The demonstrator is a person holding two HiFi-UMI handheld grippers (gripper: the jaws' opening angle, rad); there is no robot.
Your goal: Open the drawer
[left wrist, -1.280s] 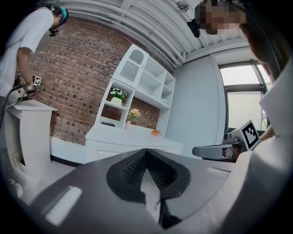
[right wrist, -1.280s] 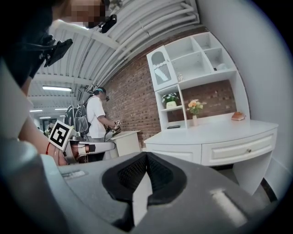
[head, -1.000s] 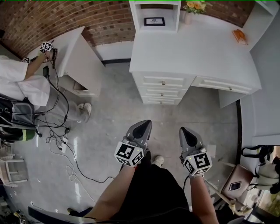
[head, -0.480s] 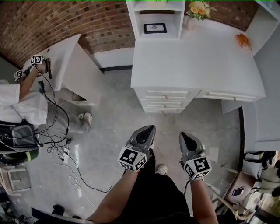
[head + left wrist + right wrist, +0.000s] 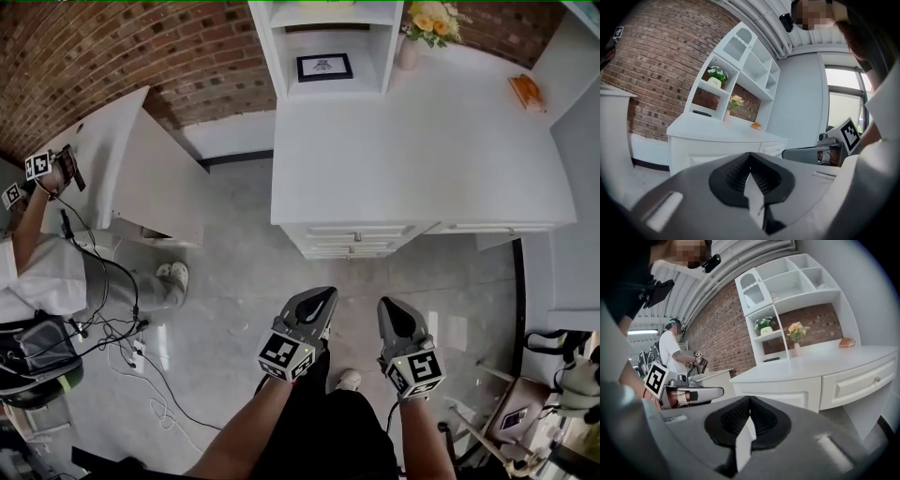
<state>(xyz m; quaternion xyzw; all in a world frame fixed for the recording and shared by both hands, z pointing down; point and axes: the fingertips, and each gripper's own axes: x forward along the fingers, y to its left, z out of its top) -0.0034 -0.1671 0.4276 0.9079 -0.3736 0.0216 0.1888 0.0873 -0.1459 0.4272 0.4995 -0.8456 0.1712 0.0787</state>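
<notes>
Left gripper [image 5: 314, 301] and right gripper [image 5: 393, 310] hang clenched, empty, short of the desk [image 5: 412, 141]. Drawers [image 5: 351, 231] under its front edge are all shut.

Two tongs [image 5: 319, 294] [image 5: 392, 307]; two white desks [image 5: 403, 141] [image 5: 103, 141]; one framed picture [image 5: 324, 67]; one flower vase [image 5: 410, 52]; one bystander [image 5: 42, 279].

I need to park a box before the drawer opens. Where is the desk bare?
The desk top is bare across its front and middle, from the hutch to the edge above the drawers. Only the back holds things: a frame in the hutch, a vase beside it, an orange thing far right.
</notes>
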